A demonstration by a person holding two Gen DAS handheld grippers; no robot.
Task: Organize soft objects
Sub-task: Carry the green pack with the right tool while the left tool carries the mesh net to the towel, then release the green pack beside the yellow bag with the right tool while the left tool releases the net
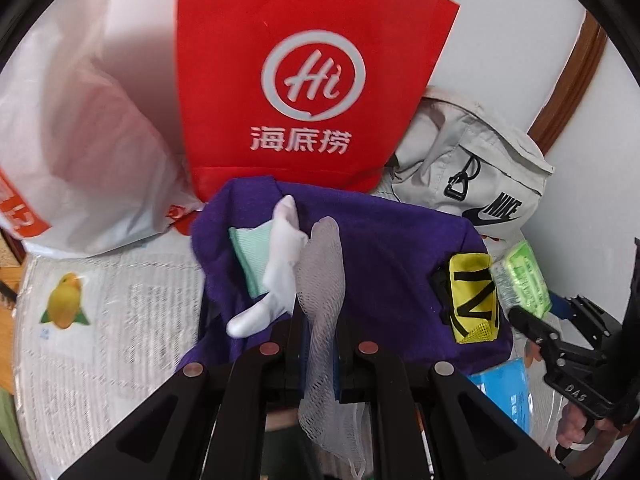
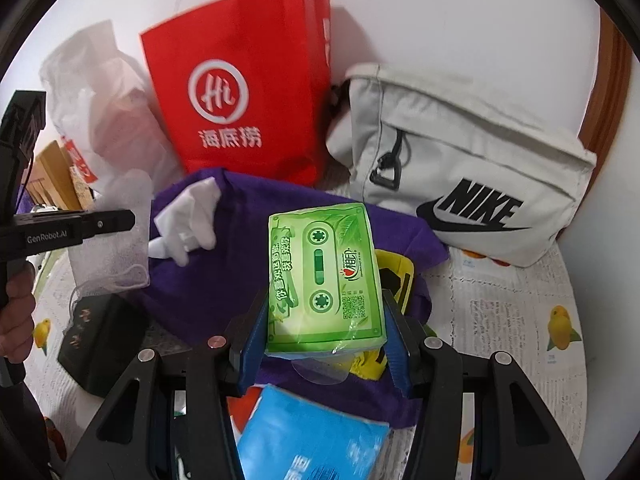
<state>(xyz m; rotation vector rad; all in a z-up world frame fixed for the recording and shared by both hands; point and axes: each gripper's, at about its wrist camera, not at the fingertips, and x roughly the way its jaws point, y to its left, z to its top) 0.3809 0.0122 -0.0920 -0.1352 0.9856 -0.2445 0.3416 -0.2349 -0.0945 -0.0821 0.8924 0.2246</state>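
1. The green plastic-wrapped tissue pack printed with a cassette tape (image 2: 324,276) sits between the blue pads of the right gripper (image 2: 324,344), lifted above a rumpled purple cloth (image 2: 224,280). The jaws stand about half apart, pressed on the pack's two long sides.
2. The white mesh net bag (image 1: 320,280), thin and see-through, is pinched in the left gripper (image 1: 320,360), whose jaws are closed right down on it; the loose netting hangs above and below the pinch.
3. On the purple cloth lie a white sock (image 1: 280,260), a pale mint folded cloth (image 1: 250,258) partly under it, and a small yellow pouch with black straps (image 1: 472,296) at the cloth's right edge.
4. Behind the cloth stands a red non-woven bag with a white "Hi" logo (image 2: 240,92), upright against the wall. To its left slumps a crinkled translucent white plastic bag (image 1: 88,152); to its right leans a light grey fabric Nike bag (image 2: 472,160) with a black clip.
5. A blue soft plastic packet (image 2: 316,436) lies nearest the right gripper, just in front of the purple cloth. A black box (image 2: 100,340) rests on the left, touching the cloth's edge.
6. Everything rests on a white printed table cover with yellow fruit pictures (image 2: 520,320).
7. In the right wrist view a hand (image 2: 16,320) grips the left gripper's handle.
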